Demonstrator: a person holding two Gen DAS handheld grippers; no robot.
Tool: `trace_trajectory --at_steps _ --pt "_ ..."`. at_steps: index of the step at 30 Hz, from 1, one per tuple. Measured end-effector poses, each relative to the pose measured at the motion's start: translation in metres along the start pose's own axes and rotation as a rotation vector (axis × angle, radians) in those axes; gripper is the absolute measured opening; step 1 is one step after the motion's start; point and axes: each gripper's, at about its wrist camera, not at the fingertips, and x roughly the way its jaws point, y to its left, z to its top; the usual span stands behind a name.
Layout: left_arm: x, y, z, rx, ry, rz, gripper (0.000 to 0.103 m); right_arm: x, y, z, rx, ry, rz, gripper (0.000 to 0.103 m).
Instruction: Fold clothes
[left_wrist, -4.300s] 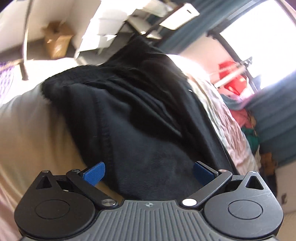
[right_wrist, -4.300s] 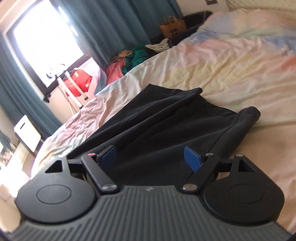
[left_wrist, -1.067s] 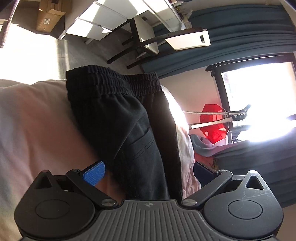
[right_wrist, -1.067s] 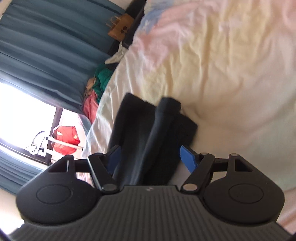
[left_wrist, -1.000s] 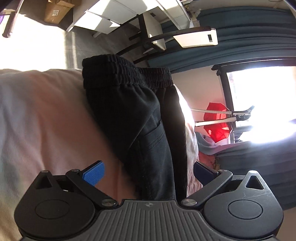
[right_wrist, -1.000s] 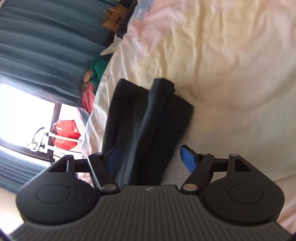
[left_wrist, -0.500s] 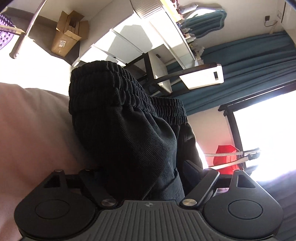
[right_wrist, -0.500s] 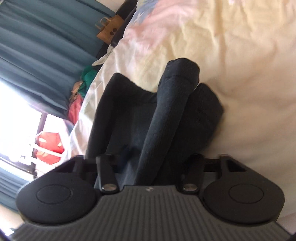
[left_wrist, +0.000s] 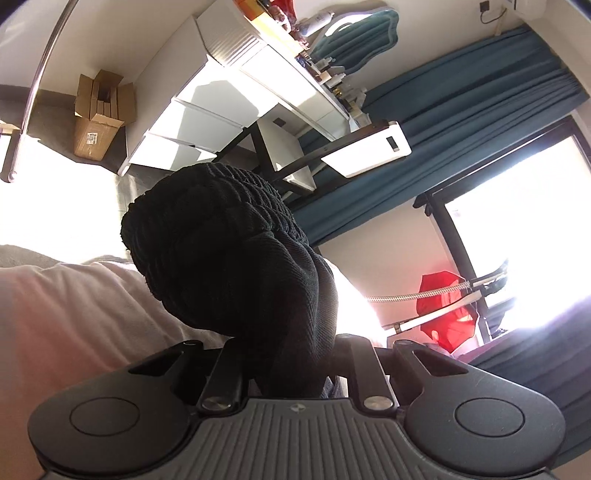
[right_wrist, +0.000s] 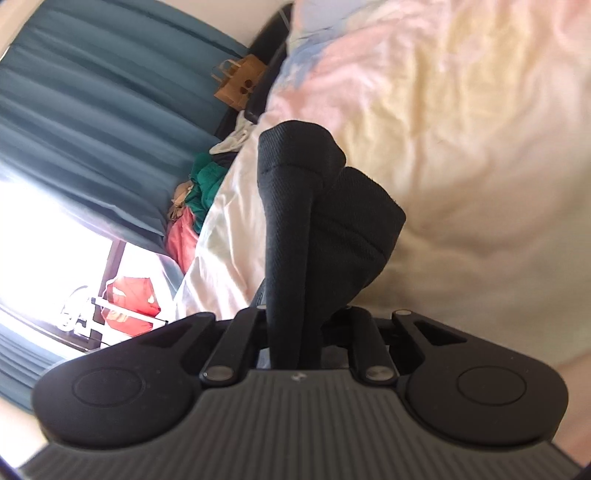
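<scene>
Through the left wrist camera, my left claw (left_wrist: 291, 354) has its jaws closing on a thick bunch of the black trousers (left_wrist: 236, 266), pinching the cloth; the pads themselves are buried in it. The ribbed elastic waistband (left_wrist: 214, 199) bulges up and ahead of the claw, clear of the pale bedcover (left_wrist: 74, 306) that runs off to its left. Far beyond stand a white desk (left_wrist: 229, 96) and a cardboard box (left_wrist: 99, 118).

Through the right wrist camera, my right claw (right_wrist: 295, 332) is likewise closing, pinching the other end of the same trousers (right_wrist: 325, 221). Two rolled hems stand straight ahead of the jaws, one taller than the other. The pastel bedcover (right_wrist: 461, 129) fills everything to the right; teal curtains (right_wrist: 92, 110) and a heap of clothes lie off to the left.

My worry is the grip. Each claw has taken a bunched wad, so I judge some layers may sit outside the pinch and slide free as I lift. If the two legs are held unevenly, the fold would come out skewed. Sagging cloth between the claws could drag and rumple the bedcover.
</scene>
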Motion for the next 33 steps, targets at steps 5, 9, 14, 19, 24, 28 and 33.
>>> trace_trajectory --at_steps 5,9,14,19,24,28,33 --pt "-0.057 0.000 0.012 0.043 0.073 0.031 0.017 -0.038 -0.044 0.003 0.092 0.065 -0.030 0.014" --pt "-0.098 0.021 0.013 0.090 0.112 0.056 0.017 -0.069 -0.072 0.001 0.169 0.081 -0.006 0.014" --pt "-0.114 0.071 -0.003 0.077 0.174 0.149 0.018 -0.085 -0.103 0.003 0.218 0.125 -0.019 0.014" --pt "-0.096 0.142 -0.011 -0.003 0.205 0.183 0.021 -0.081 -0.121 0.002 0.269 0.180 -0.024 0.015" --pt "-0.100 0.159 -0.017 0.048 0.227 0.138 0.029 -0.080 -0.119 0.001 0.245 0.185 -0.024 0.015" --pt "-0.113 0.158 -0.024 0.089 0.252 0.162 0.047 -0.077 -0.114 0.002 0.224 0.182 -0.028 0.015" --pt "-0.141 0.154 -0.028 0.112 0.260 0.201 0.075 -0.075 -0.119 0.004 0.241 0.181 -0.018 0.015"
